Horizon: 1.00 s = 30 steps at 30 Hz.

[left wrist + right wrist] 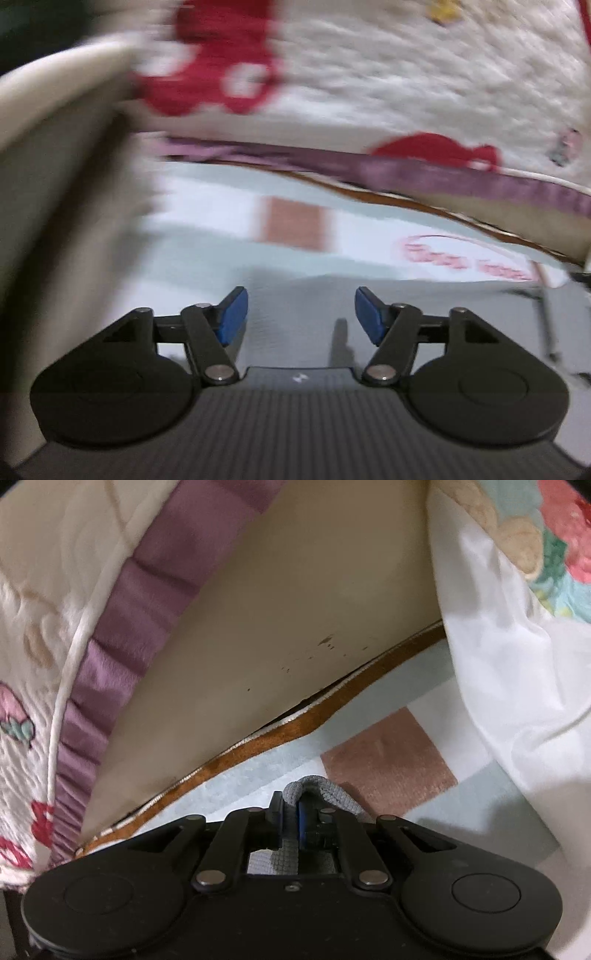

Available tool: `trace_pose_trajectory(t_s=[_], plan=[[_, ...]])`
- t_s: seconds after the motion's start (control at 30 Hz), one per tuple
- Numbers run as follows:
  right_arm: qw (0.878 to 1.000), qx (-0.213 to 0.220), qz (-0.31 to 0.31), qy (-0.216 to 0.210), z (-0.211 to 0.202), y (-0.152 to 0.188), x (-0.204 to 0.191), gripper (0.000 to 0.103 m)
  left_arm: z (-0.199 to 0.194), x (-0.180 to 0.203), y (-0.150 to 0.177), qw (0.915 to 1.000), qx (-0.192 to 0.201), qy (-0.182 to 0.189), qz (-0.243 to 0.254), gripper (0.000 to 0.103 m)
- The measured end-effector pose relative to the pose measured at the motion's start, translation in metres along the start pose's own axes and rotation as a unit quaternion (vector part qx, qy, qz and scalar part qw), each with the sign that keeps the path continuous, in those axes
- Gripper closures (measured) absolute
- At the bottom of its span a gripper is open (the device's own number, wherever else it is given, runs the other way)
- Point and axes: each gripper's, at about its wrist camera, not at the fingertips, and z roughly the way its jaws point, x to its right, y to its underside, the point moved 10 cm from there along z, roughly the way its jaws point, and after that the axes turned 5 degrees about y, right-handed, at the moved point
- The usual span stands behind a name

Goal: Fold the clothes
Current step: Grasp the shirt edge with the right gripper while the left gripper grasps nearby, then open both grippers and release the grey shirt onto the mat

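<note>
Your left tool (301, 314) stands open, its blue pads (232, 314) well apart with nothing between them. It hangs over a smooth grey cloth (295, 332) lying on a pale blue rug (207, 206) with a pinkish-brown square (295, 223) and a red oval print (469, 258). That view is heavily blurred. Beyond the rug, a white quilt with red motifs (388, 81) and a purple frill (443, 177) hangs down.

Your right tool (291, 812) is clamped on a fold of grey waffle-knit cloth (325, 790); the fabric bunches up over the closed tips and shows again behind them in the tool's frame. It sits over the same rug (258, 775), near its orange-brown edge (258, 742), which runs along a beige panel (295, 609). A white sheet (517, 683) drapes down on your right, and the quilt's purple frill (140, 609) on your left.
</note>
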Motion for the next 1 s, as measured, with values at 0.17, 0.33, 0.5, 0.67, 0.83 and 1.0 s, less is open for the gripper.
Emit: trace_pose_trajectory(t_s=[0.17, 0.33, 0.5, 0.67, 0.83, 1.0], plan=[[1.0, 0.006, -0.007, 0.001, -0.007, -0.002, -0.002, 0.096, 0.008, 0.0, 0.008, 0.9975, -0.015, 0.068, 0.015, 0.035], [1.0, 0.016, -0.005, -0.002, -0.009, 0.0, -0.004, 0.095, 0.035, 0.0, -0.004, 0.9911, 0.014, 0.108, -0.077, 0.027], [0.999, 0.037, -0.023, -0.001, -0.018, -0.003, -0.009, 0.096, 0.051, 0.011, -0.016, 0.9963, 0.003, 0.085, -0.004, 0.099], [0.998, 0.055, -0.01, 0.009, -0.025, -0.016, -0.013, 0.096, 0.039, 0.034, -0.055, 0.9934, 0.057, 0.081, 0.058, 0.099], [0.995, 0.096, 0.014, 0.025, -0.037, -0.042, -0.006, 0.096, 0.064, 0.051, -0.072, 0.9896, 0.066, 0.08, 0.1, 0.099], [0.994, 0.095, -0.004, 0.052, -0.029, -0.063, -0.006, 0.095, 0.098, 0.06, -0.096, 0.9902, 0.07, 0.061, 0.104, 0.093]])
